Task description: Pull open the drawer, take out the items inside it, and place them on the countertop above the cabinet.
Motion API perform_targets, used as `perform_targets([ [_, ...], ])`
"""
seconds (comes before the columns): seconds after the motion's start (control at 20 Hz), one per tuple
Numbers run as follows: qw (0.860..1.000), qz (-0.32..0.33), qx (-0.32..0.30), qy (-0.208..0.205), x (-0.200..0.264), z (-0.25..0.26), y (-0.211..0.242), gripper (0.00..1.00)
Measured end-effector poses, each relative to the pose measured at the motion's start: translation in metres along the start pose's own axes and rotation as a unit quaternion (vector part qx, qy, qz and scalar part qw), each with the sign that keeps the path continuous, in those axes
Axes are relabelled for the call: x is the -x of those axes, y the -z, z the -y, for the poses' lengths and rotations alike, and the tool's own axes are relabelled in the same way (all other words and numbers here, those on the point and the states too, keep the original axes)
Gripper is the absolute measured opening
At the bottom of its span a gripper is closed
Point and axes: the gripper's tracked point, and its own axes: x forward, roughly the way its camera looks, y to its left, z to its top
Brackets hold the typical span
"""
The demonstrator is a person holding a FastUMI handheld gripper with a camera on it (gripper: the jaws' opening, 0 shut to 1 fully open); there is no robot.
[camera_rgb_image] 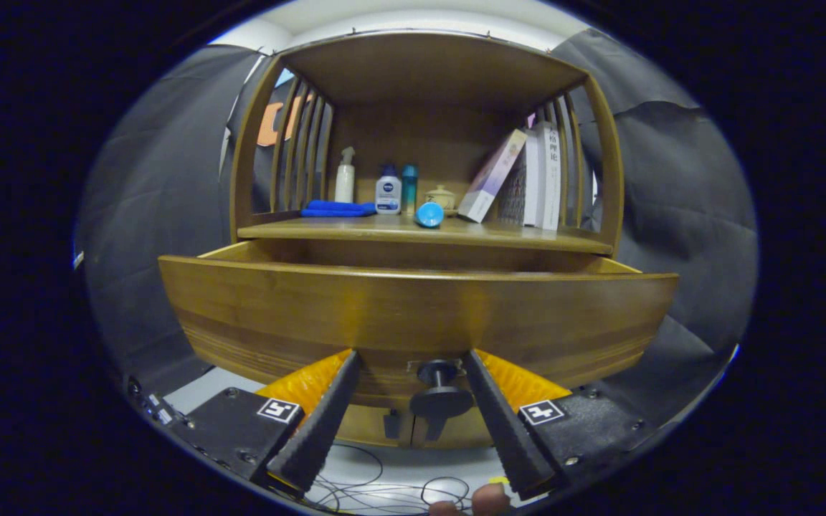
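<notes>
The wooden cabinet's drawer (pixel 413 308) stands pulled out toward me, its front panel wide across the view. What lies inside is hidden behind that panel. The dark round knob (pixel 440 393) on the drawer front sits between my fingers, closer to the right one, and neither finger presses on it. My gripper (pixel 411 356) is open, its tips close to the drawer front. Above the drawer runs the countertop (pixel 355 230), a wooden shelf with slatted sides.
On the countertop stand a white spray bottle (pixel 345 176), a blue folded cloth (pixel 338 208), a white-and-blue bottle (pixel 388 193), a teal bottle (pixel 409 188), a small lidded pot (pixel 442 196), a lying blue cylinder (pixel 429 214) and leaning books (pixel 528 178). Cables (pixel 384 487) lie on the floor below.
</notes>
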Motion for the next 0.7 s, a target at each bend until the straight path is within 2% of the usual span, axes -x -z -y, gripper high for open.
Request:
perform_targets([
  [0.7, 1.0, -0.005, 0.005, 0.012, -0.074, 0.0, -0.023, 0.97],
])
